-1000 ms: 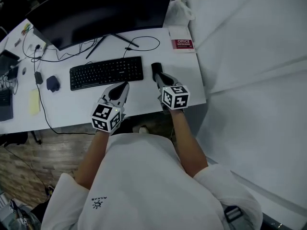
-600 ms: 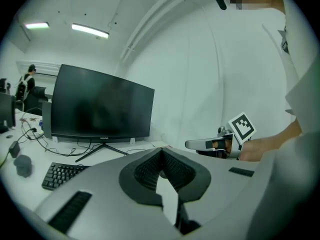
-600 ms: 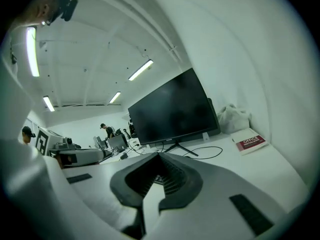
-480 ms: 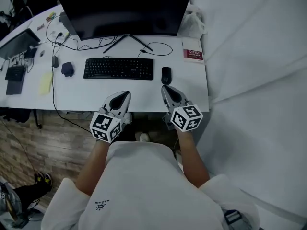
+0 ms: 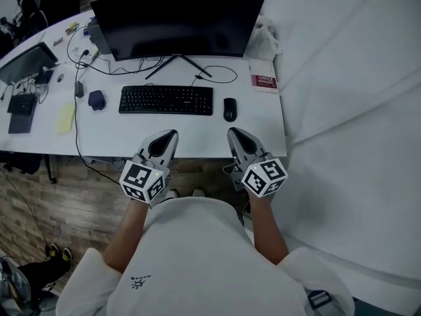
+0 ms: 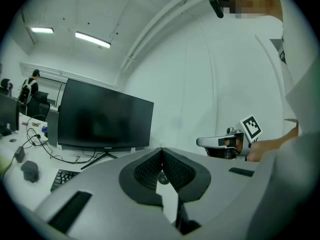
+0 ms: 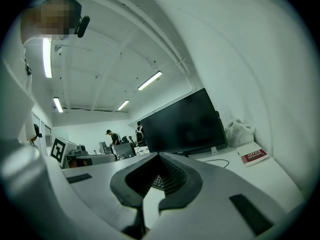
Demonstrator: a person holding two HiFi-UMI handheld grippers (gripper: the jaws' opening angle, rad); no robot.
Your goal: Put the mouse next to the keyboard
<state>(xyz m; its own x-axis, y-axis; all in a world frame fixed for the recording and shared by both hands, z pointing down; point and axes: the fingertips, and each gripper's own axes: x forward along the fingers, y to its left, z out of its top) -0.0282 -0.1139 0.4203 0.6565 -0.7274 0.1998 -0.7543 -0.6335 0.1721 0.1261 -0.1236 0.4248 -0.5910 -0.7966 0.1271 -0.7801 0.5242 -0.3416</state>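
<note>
**While the mouse lies by the keyboard, both grippers hang empty**

As we read it, the placing step is done: the mouse [image 5: 229, 108] lies flat on the bench [image 5: 131, 140], just beside the right end of the keyboard [image 5: 166, 100], with a narrow gap between them. We hold the left gripper [image 5: 172, 133] and the right gripper [image 5: 231, 131] over the near edge of the bench, well apart from both things. Each has its jaws closed together with nothing between them.

We judge that little is called for next. If the mouse needed a nudge, the right jaws would have to open first.

Behind the keyboard stands the monitor [image 5: 177, 18], with a loop of cable [image 5: 214, 71] at its foot. A red booklet [image 5: 264, 81] lies near the mouse, and a small dark object [image 5: 97, 99] lies off the keyboard's left end. None of these blocks the way to the mouse.
</note>
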